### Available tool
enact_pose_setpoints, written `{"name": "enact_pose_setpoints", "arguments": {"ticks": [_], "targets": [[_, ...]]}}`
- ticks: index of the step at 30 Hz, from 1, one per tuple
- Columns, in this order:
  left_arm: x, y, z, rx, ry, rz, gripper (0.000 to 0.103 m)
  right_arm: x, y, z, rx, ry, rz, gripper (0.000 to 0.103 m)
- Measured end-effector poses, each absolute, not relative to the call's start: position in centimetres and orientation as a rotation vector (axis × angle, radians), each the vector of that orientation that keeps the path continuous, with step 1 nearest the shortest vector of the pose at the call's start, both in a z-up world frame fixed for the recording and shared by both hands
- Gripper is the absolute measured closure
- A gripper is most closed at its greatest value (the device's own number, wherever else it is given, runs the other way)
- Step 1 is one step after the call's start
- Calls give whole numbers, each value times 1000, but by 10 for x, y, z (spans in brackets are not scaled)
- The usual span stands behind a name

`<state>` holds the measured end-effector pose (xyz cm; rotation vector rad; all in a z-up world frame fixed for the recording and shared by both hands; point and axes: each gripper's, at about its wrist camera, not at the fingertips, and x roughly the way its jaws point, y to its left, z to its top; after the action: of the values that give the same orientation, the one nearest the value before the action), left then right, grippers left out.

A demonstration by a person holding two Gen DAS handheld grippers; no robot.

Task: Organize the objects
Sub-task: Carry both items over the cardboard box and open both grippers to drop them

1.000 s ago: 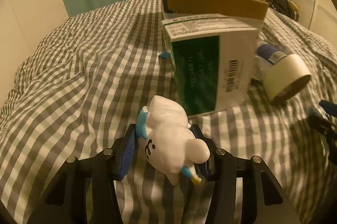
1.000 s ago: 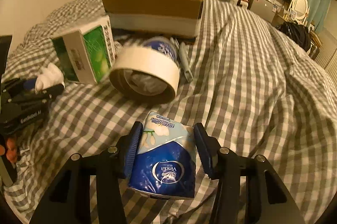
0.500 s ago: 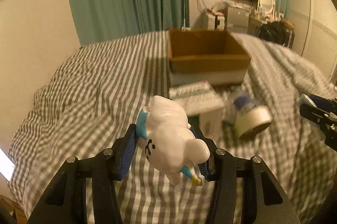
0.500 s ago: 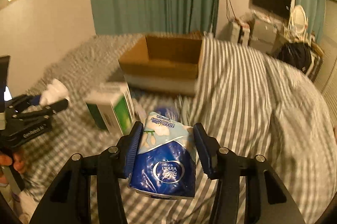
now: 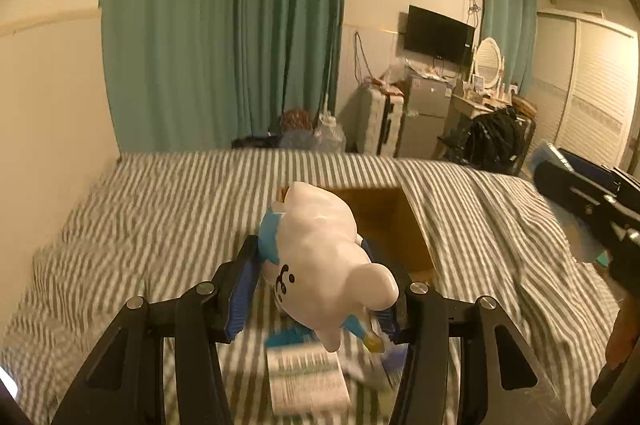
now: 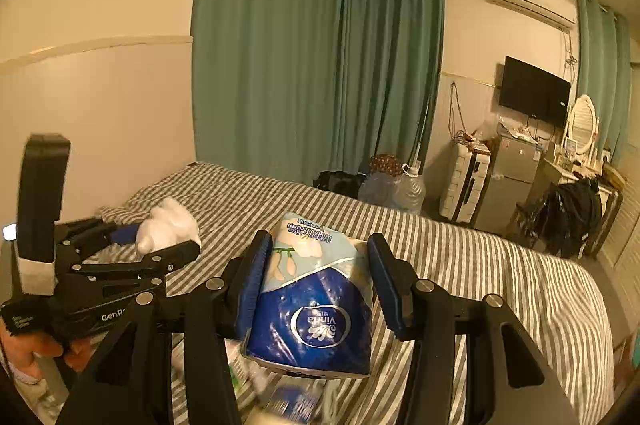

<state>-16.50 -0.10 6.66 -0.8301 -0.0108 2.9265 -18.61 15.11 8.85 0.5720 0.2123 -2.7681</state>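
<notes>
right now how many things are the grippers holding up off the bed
2: a white figurine in the left gripper, a tissue pack in the right gripper.

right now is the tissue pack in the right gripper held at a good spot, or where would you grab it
It looks sound. The right gripper clamps the tissue pack across its soft sides at mid-height, coming from the logo end. The pack is a squashy bundle, so the flat pads bearing on its broad flanks should hold best; the bulging ends would likely slip.
</notes>
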Motion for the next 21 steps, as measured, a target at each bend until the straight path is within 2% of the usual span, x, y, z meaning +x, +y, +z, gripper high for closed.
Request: {"name": "enact_pose_setpoints", "arguments": {"ticks": [5, 11, 13, 16, 21], "targets": [[-224, 14, 52, -819, 44, 2927, 51, -262, 147, 64, 660, 181, -2752, 54], [-297, 26, -7, -916, 72, 2882, 51, -348, 152, -4, 857, 58, -2711, 54], [-319, 29, -30, -960, 129, 2892, 51, -367, 157, -26, 921, -17, -2656, 53], [-341, 30, -60, -1014, 141, 2876, 51, -384, 160, -50, 962, -11, -2650, 52], [-343, 31, -69, -1019, 105, 2841, 49, -396, 170, -62, 985, -21, -2661, 51]]}}
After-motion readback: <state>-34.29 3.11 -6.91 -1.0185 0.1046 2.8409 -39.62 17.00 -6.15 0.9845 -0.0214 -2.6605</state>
